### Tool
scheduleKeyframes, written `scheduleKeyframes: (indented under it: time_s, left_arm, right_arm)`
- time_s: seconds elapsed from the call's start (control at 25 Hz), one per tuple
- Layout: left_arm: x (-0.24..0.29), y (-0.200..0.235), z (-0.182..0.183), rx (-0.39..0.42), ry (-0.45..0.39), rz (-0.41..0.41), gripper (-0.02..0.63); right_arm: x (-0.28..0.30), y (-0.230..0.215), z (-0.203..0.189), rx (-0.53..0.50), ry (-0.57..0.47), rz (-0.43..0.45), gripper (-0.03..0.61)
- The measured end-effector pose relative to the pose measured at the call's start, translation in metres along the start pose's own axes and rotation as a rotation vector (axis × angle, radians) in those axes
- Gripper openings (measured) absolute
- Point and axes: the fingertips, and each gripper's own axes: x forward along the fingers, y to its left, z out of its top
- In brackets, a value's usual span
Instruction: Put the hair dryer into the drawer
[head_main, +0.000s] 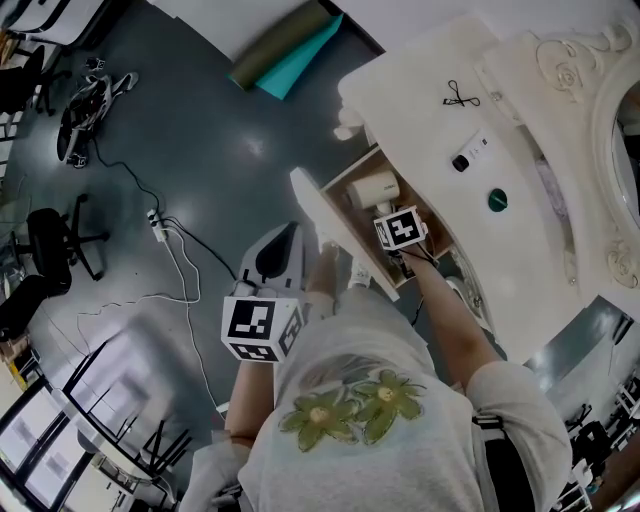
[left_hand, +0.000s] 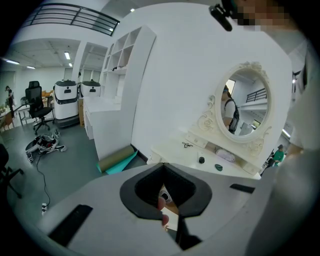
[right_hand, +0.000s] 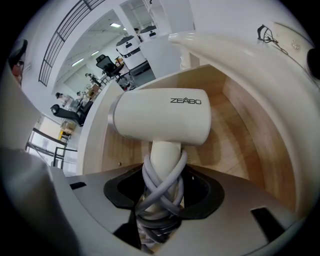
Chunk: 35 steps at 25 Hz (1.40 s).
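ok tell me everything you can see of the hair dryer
The hair dryer is cream-white and plastic-looking, with a barrel lying crosswise, ZEABO printed on its side, and a handle running down toward the camera. Its grey cord is wound criss-cross round the handle. The right hand-held gripper is shut on that wrapped handle and holds the dryer inside the open wooden drawer; whether it touches the drawer floor is unclear.

hair dryer (right_hand: 160, 117): cream, grey cord wound round handle, barrel lying 9-to-3, handle toward 6 o'clock, clamped in right gripper (right_hand: 161, 200) | drawer (right_hand: 245, 135): pale wood, pulled open, hair dryer inside
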Motion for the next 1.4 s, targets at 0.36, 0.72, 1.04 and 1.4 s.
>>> scheduleKeyframes:
  time_s: [0.36,0.72,1.04,1.4]
  left_arm:
    - [0.009,0.005,0.003,-0.002,0.011,-0.006,0.011]
    - [0.020,0.006,0.004,0.002,0.027,-0.024,0.011]
    - [0.025,0.007,0.003,-0.009,0.034,-0.024,0.011]
    - [0.027,0.005,0.000,-0.019,0.039,-0.031,0.011]
  right_arm:
    - [0.010,-0.001,-0.004,-0.017,0.030,-0.007,0.204]
    - [0.016,-0.004,-0.007,-0.012,0.042,-0.007,0.204]
    - [0.020,-0.005,-0.006,-0.025,0.040,-0.017,0.204]
    - [0.026,-0.004,-0.009,-0.053,0.053,-0.019,0.204]
